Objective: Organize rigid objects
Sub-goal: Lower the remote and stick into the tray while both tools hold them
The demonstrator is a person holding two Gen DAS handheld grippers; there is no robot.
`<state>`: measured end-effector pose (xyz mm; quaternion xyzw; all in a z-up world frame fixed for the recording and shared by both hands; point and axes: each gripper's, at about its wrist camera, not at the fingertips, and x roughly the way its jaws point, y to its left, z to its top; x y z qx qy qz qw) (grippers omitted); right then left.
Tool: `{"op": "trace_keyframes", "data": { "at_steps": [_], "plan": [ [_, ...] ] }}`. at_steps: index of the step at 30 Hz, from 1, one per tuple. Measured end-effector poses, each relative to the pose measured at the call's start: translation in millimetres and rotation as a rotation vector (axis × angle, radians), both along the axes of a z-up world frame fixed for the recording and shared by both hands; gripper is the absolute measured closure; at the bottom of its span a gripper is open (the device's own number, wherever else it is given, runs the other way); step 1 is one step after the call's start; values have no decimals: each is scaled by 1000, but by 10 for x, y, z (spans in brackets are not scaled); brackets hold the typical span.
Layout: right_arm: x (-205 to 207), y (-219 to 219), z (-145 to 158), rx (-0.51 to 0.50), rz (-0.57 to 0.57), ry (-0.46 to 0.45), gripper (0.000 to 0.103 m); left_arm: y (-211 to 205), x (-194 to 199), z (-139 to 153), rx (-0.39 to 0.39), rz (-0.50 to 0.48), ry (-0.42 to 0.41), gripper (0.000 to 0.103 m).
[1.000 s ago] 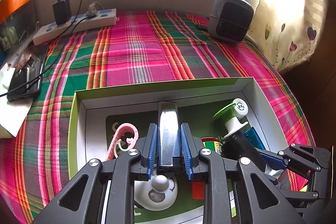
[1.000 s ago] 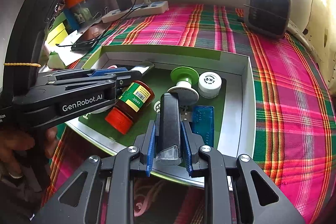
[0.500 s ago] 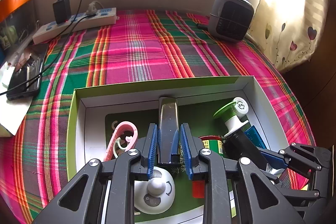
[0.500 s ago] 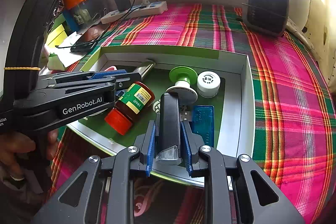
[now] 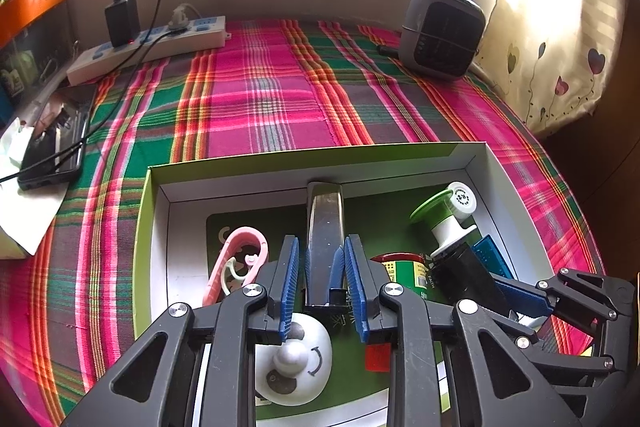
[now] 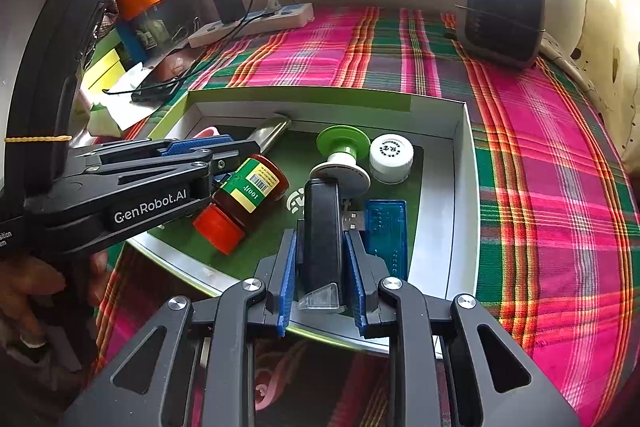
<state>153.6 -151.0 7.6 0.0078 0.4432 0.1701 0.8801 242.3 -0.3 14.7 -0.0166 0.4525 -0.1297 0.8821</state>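
Left claw [image 5: 325, 269] is open a bit w/ a metal clip [image 5: 324, 223] loose between the pads, lying in the box [image 5: 256, 163]. Right claw [image 6: 323, 261] is clamped on a black lighter [image 6: 321, 227] over the box's near edge, next to the bottle [image 6: 244, 201] & spool [image 6: 340, 157].

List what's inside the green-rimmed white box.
Inside the green-rimmed white box: brown red-capped bottle, green-and-white spool, white round cap, blue flat case, metal clip, pink hook, white round face toy. The fingers cover part of the floor.

Shiny metal clip [image 5: 325, 223]; glossy cardboard box [image 5: 256, 163]; woven plaid cloth [image 5: 272, 99].
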Motion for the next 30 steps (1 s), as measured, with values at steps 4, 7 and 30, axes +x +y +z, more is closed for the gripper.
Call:
{"op": "trace_keyframes", "data": {
  "at_steps": [4, 7, 30],
  "plan": [
    [-2, -2, 0, -2, -6, 1, 78, 3, -12, 1, 0, -1, -1, 79],
    [-3, -2, 3, -4, -8, -1, 78, 11, -16, 8, 2, 1, -2, 78],
    [-150, -103, 103, 6, -43, -28, 69, 74, -288, 208, 17, 28, -66, 74]
  ]
}}
